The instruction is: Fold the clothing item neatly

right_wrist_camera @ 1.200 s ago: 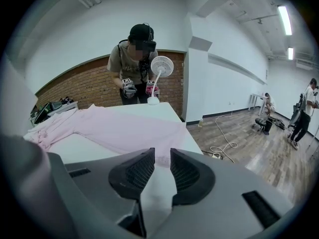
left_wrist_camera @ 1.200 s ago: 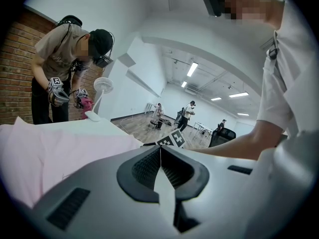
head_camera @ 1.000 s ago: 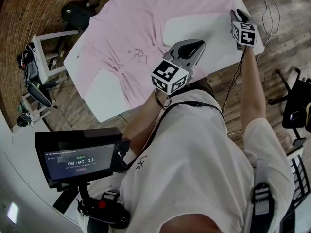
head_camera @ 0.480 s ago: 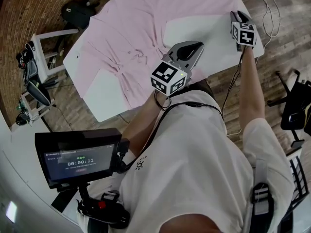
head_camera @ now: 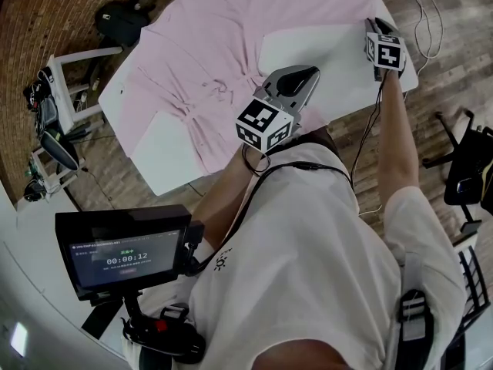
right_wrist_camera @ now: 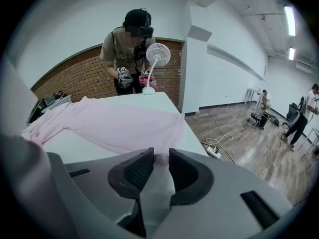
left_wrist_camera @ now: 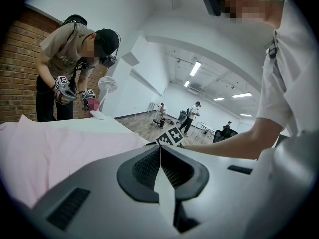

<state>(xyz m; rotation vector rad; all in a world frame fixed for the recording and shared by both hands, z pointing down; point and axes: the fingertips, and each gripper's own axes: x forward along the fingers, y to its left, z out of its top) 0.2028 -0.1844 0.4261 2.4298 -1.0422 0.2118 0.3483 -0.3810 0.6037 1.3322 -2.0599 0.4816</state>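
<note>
Though unseen overhead, shirt (right_wrist_camera: 114,126) sits in right gripper (right_wrist_camera: 161,152).

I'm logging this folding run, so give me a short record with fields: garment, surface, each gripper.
garment: pink shirt, spread out, not yet folded
surface: white table
left gripper: shut, nothing between its jaws, beside the shirt
right gripper: jaws apart, edge of the shirt's sleeve between the tips

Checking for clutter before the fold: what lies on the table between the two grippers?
Only bare white table, as the head view shows; the pink shirt sleeve runs along the far side of that stretch.
</note>
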